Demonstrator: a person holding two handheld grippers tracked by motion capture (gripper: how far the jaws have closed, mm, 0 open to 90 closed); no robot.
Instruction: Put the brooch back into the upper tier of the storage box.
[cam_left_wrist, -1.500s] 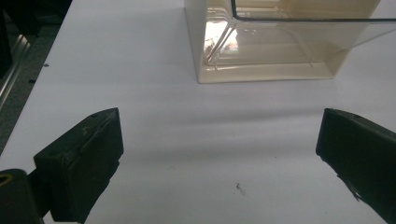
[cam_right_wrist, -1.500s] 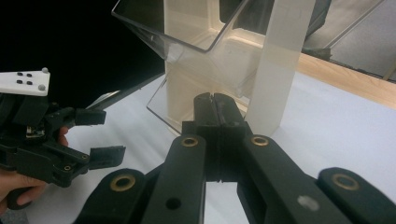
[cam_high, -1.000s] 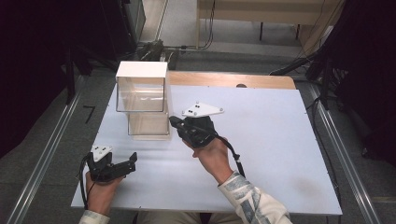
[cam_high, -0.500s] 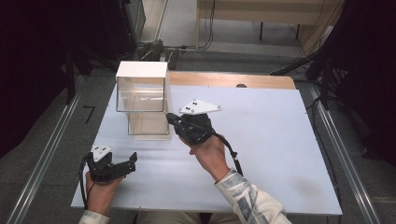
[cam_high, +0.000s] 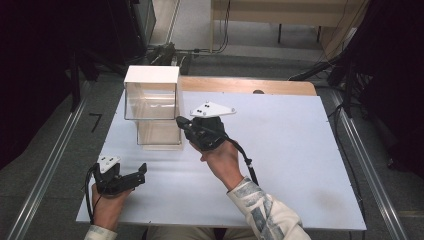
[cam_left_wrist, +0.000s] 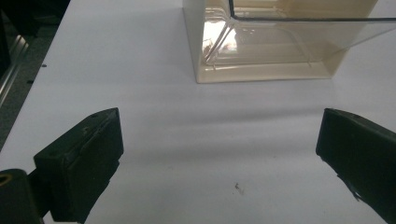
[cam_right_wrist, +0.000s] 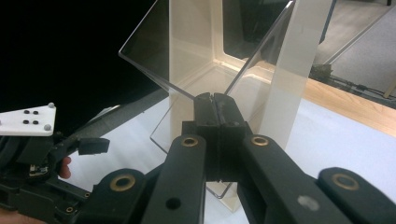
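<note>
Clear plastic box (cam_high: 152, 107) with a white top and cream base stands upright on the white counter (cam_high: 300, 160), toward its far left part. Right tongs (cam_high: 179, 120) are at the box's near right corner in the high view — jaws clenched, tips touching or just beside the wall; whether they pinch the clear panel cannot be told from there. In the right gripper view the right tongs (cam_right_wrist: 216, 100) are pressed together flat, their tips meeting the lower edge of a clear panel (cam_right_wrist: 187, 51) that swings out from the box at a slant; a thin edge may be caught between them, not certain. Left tongs (cam_high: 142, 171) rest low on the counter near its left front corner, well apart from the box — jaws spread wide, nothing between them. Left gripper view: the left tongs (cam_left_wrist: 219, 154) frame bare counter, with the box's cream base (cam_left_wrist: 261, 70) ahead. A patterned sleeve (cam_high: 265, 212) covers the right forearm.
</note>
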